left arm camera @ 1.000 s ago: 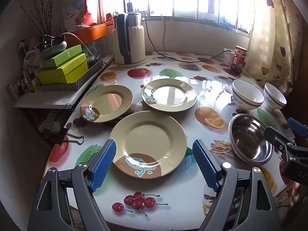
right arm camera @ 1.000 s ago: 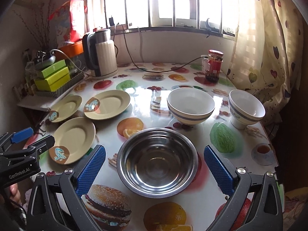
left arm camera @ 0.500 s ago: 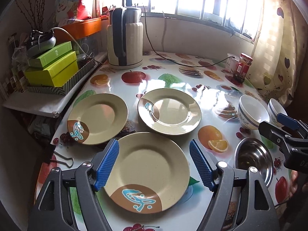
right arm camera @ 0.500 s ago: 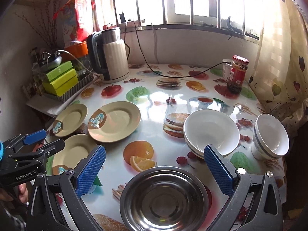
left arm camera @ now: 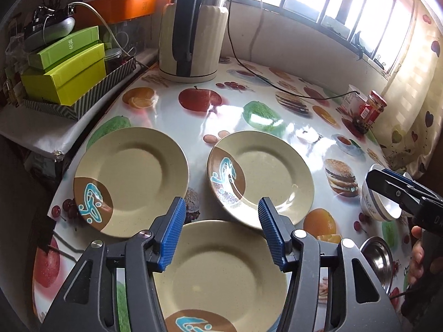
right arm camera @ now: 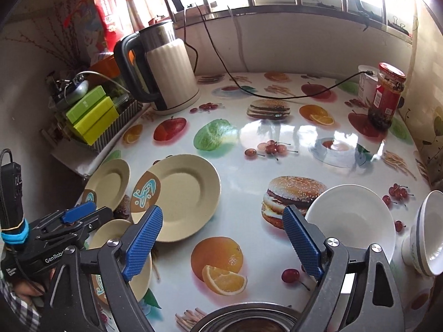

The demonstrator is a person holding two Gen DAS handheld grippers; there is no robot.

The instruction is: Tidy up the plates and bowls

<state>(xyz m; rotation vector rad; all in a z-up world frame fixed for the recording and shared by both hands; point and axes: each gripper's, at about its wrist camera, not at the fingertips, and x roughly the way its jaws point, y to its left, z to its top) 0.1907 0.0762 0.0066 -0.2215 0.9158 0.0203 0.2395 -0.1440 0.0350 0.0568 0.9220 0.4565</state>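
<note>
A worktop (right arm camera: 277,144) covered in a glossy cloth printed with fruit and burgers carries an electric kettle (right arm camera: 163,74) at its far left corner, cream-bodied with a dark handle. A black cable (right arm camera: 277,96) runs across the far edge towards a white tub (right arm camera: 365,83) at the far right corner. Just in front of that tub stands a red-lidded jar (right arm camera: 387,96). Beyond the left edge, a striped tray (left arm camera: 83,96) on a side shelf holds stacked green boxes (left arm camera: 63,69). An orange box (left arm camera: 121,5) sits behind them. A heart-patterned curtain (left arm camera: 415,96) hangs past the right edge.
</note>
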